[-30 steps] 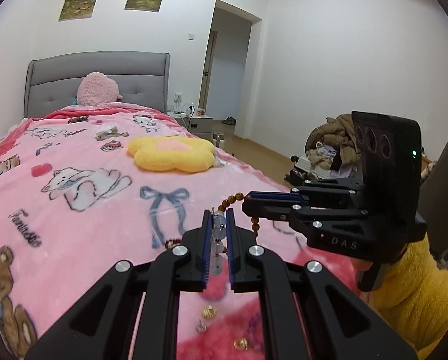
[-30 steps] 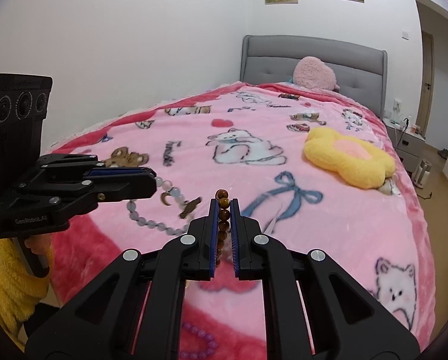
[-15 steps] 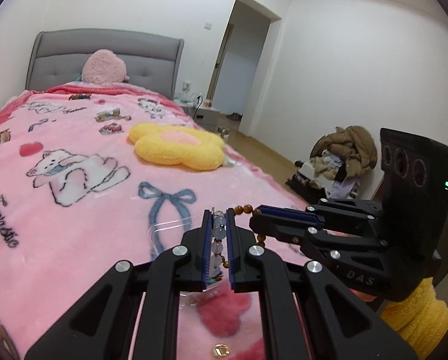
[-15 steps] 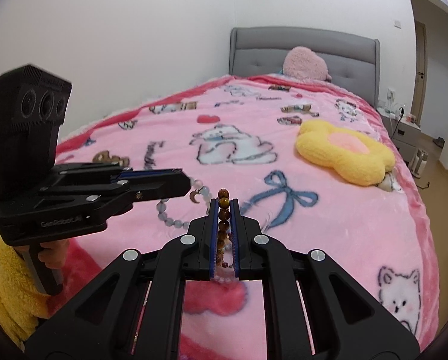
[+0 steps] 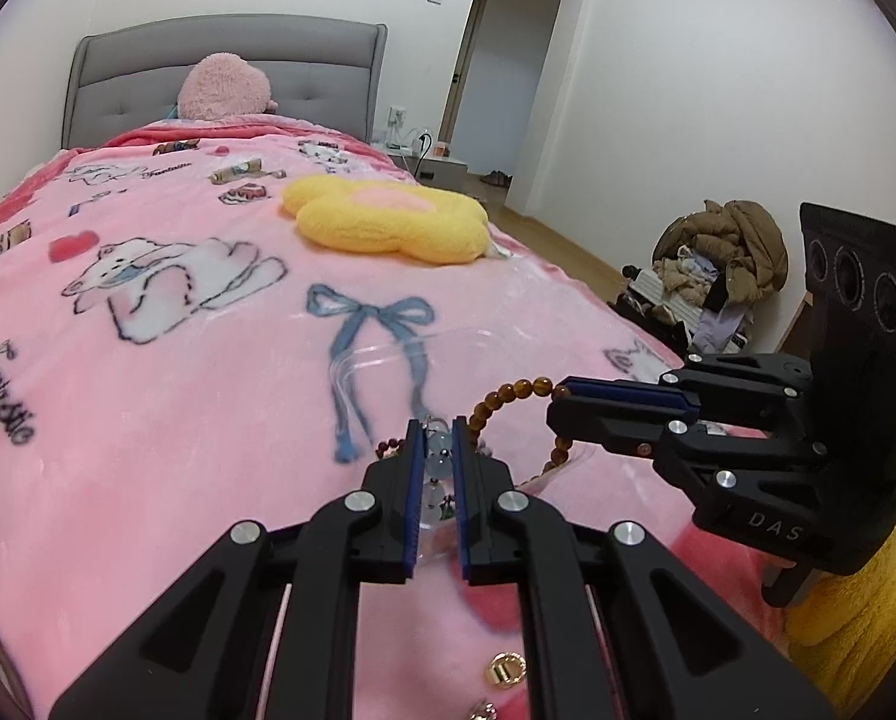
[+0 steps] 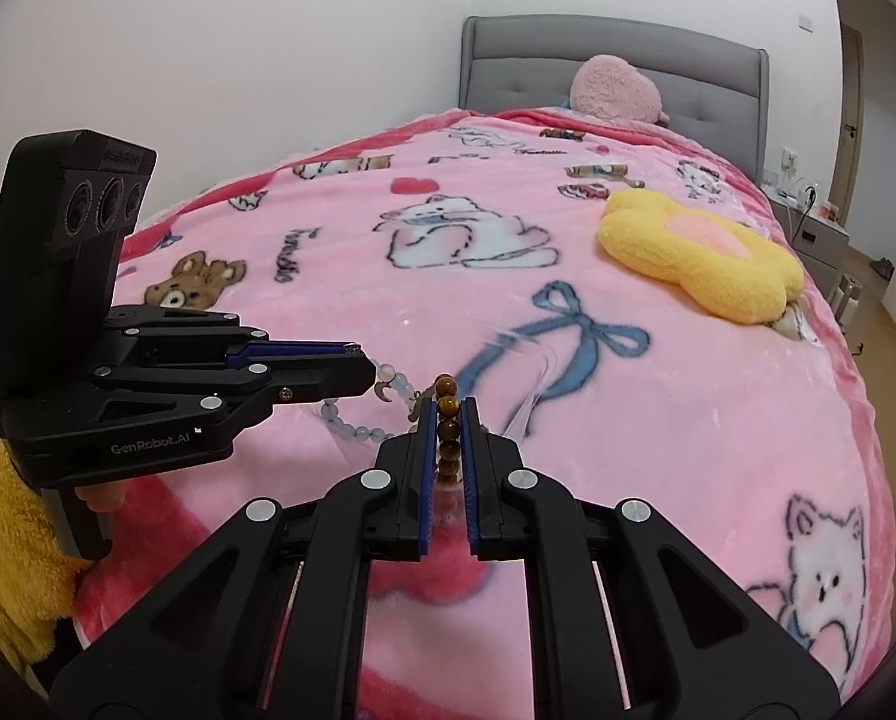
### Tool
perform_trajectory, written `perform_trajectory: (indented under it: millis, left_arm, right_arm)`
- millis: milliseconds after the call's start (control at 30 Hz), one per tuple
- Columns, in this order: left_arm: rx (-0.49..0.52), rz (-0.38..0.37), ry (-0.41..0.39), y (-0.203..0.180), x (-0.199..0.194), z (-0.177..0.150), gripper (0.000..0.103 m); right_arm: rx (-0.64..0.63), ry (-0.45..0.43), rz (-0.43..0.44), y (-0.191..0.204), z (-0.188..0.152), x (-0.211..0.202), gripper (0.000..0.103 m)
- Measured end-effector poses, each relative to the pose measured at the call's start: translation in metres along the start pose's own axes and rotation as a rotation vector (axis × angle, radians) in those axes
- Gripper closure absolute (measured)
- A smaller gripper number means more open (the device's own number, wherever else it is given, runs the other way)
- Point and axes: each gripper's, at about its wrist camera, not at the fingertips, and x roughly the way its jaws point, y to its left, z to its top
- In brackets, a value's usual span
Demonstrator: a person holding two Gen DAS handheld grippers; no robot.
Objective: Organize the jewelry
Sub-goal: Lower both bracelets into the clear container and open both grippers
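Observation:
My left gripper (image 5: 435, 429) is shut on a pale blue bead bracelet (image 5: 437, 461); the bracelet hangs from the same gripper (image 6: 351, 363) in the right wrist view (image 6: 351, 432). My right gripper (image 6: 449, 411) is shut on a brown bead bracelet (image 6: 446, 429), which also shows as a brown arc (image 5: 511, 399) at that gripper's tips (image 5: 559, 399) in the left wrist view. Both are held above the pink blanket (image 5: 177, 390), just over a clear plastic box (image 5: 387, 360). Gold rings (image 5: 505, 667) lie on the blanket below my left gripper.
A yellow flower cushion (image 5: 387, 219) lies further up the bed, and a pink plush (image 5: 222, 87) rests against the grey headboard (image 5: 117, 72). A pile of clothes (image 5: 718, 264) sits on the floor to the right. The bed's right edge (image 6: 868, 420) drops to the floor.
Both grippers have moved forward over the bed with their bracelets, toward the blue bow print and the clear box. Their grips are unchanged.

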Motion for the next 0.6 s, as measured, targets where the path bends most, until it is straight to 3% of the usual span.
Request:
perform_trajectory:
  millis: [267,400,600]
  left_arm:
    - [-0.006,0.012,-0.001,0.002,0.001,-0.006,0.094]
    - [-0.015,0.001,-0.002,0.002,-0.001,-0.007,0.085]
    - [-0.015,0.003,-0.017,0.000,-0.011,-0.007,0.082]
  right_arm:
    - [-0.018,0.004,0.005,0.005,-0.005,0.002,0.094]
    - [-0.028,-0.002,0.001,0.008,-0.006,-0.001,0.094]
    - [-0.030,-0.029,-0.005,0.010,-0.003,-0.013,0.089]
